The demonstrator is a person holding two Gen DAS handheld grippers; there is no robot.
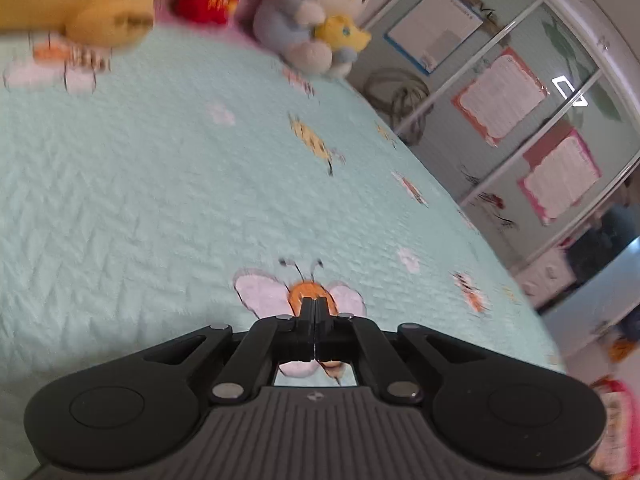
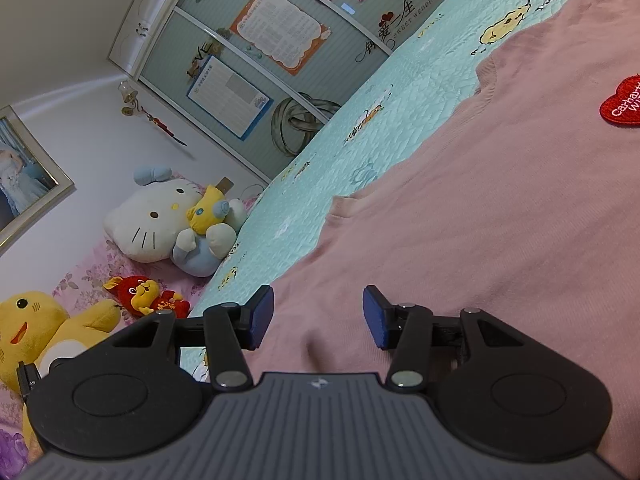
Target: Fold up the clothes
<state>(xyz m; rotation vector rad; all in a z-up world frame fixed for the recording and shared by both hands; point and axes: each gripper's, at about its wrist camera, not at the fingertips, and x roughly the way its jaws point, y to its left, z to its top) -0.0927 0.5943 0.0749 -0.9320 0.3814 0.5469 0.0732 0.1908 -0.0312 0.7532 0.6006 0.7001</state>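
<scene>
A pink sweatshirt (image 2: 480, 220) with a red heart patch (image 2: 622, 100) lies spread flat on the mint-green quilt (image 2: 360, 128), filling the right half of the right wrist view. My right gripper (image 2: 318, 316) hovers low over its near part, open, with the blue pads (image 2: 262, 316) apart. A small wrinkle of pink cloth lies below the gap and nothing is pinched. In the blurred left wrist view my left gripper (image 1: 316, 308) is shut with nothing between its black fingers, above an orange-and-pink butterfly (image 1: 300, 292) stitched on the quilt (image 1: 140, 180). The sweatshirt does not show there.
Plush toys line the head of the bed: a white cat plush (image 2: 160, 220), a yellow plush (image 2: 36, 328) and a small red one (image 2: 148, 296). A wardrobe with posters (image 2: 280, 28) runs along the bed's far side. The bed's edge (image 1: 500, 260) drops off at the right.
</scene>
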